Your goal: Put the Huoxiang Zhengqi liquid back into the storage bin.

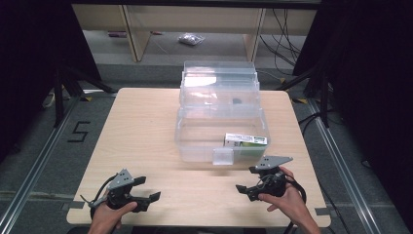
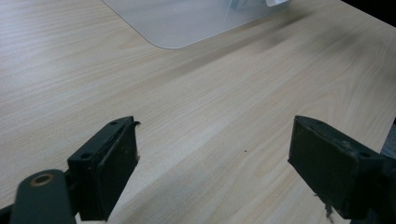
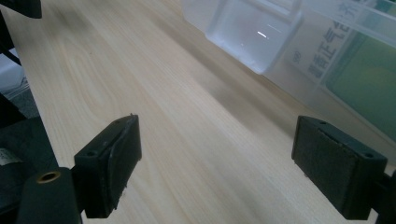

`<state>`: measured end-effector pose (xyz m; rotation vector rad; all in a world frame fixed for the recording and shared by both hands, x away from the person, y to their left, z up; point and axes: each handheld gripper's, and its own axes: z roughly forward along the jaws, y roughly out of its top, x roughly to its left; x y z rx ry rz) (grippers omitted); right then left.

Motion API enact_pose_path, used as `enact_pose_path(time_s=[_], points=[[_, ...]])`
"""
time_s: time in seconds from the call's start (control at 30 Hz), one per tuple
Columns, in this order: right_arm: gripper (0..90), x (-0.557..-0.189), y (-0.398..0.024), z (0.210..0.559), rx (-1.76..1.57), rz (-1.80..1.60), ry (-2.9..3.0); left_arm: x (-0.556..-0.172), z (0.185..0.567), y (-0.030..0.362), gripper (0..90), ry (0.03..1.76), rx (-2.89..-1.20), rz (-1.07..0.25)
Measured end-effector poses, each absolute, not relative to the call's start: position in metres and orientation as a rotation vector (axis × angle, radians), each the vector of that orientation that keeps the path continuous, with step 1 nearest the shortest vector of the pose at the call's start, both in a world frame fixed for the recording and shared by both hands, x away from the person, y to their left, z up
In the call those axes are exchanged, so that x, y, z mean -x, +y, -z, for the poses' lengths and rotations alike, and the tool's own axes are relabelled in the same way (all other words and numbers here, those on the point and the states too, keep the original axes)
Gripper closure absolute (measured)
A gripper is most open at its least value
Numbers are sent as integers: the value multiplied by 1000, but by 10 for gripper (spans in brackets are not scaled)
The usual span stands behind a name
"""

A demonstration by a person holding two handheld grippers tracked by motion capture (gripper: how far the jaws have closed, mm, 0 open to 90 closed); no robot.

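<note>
A clear plastic box (image 1: 221, 131) with its lid thrown back sits at the middle of the far half of the wooden table (image 1: 146, 131). Inside the box, toward its right front corner, lies a small white-and-green carton (image 1: 246, 140). A clear latch tab (image 1: 223, 156) hangs at the box's front wall.

Just in front of the box's right front corner, the right gripper (image 1: 252, 180) hovers low in a hand (image 1: 285, 202), jaws spread wide with nothing between them. Well off to the box's near left, the left gripper (image 1: 147, 188) rests near the table's edge, jaws likewise spread and empty.
</note>
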<state>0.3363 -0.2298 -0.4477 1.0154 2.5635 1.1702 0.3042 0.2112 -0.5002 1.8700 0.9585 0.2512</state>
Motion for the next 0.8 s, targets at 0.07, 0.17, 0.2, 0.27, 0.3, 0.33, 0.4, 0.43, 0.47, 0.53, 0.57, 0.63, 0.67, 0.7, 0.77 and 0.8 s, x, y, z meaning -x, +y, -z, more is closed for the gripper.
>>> enact_pose_path(time_s=[0.07,0.17,0.2,0.27,0.3,0.33,0.4,0.43,0.47,0.53,0.57,0.63,0.67,0.7,0.77,0.8], points=[[167,-337,-232,449,-985,-1176,2562,-304,500,211,148,958,-1869,-251],[166,-335,-236,454,-1025,-1171,2573,-305,500,212,149,954,-1889,-243],[166,-334,-237,456,-1021,-1169,2567,-305,500,212,149,955,-1888,-248],[166,-333,-239,458,-1044,-1168,2568,-305,500,211,149,955,-1876,-254],[166,-333,-240,458,-1044,-1161,2563,-304,500,211,149,957,-1873,-251],[166,-333,-241,459,-1050,-1159,2557,-304,500,211,149,957,-1872,-251],[166,-332,-244,460,-1074,-1159,2551,-304,500,211,149,958,-1871,-252],[166,-332,-245,462,-1059,-1165,2543,-304,500,212,149,956,-1891,-250],[166,-330,-245,462,-1104,-1168,2543,-304,500,212,149,955,-1892,-249],[166,-330,-246,464,-1090,-1158,2536,-304,500,212,149,956,-1890,-247],[166,-329,-248,466,-1101,-1139,2536,-304,500,212,149,956,-1889,-250],[165,-326,-248,468,-1126,-1139,2537,-304,500,212,149,956,-1890,-250],[165,-327,-249,470,-1091,-1136,2539,-304,500,212,149,956,-1890,-249],[165,-325,-250,471,-1116,-1127,2543,-304,500,212,149,957,-1891,-250],[165,-324,-252,473,-1108,-1126,2545,-304,501,211,149,959,-1870,-252],[165,-323,-253,475,-1114,-1130,2537,-304,501,211,149,959,-1873,-251]])
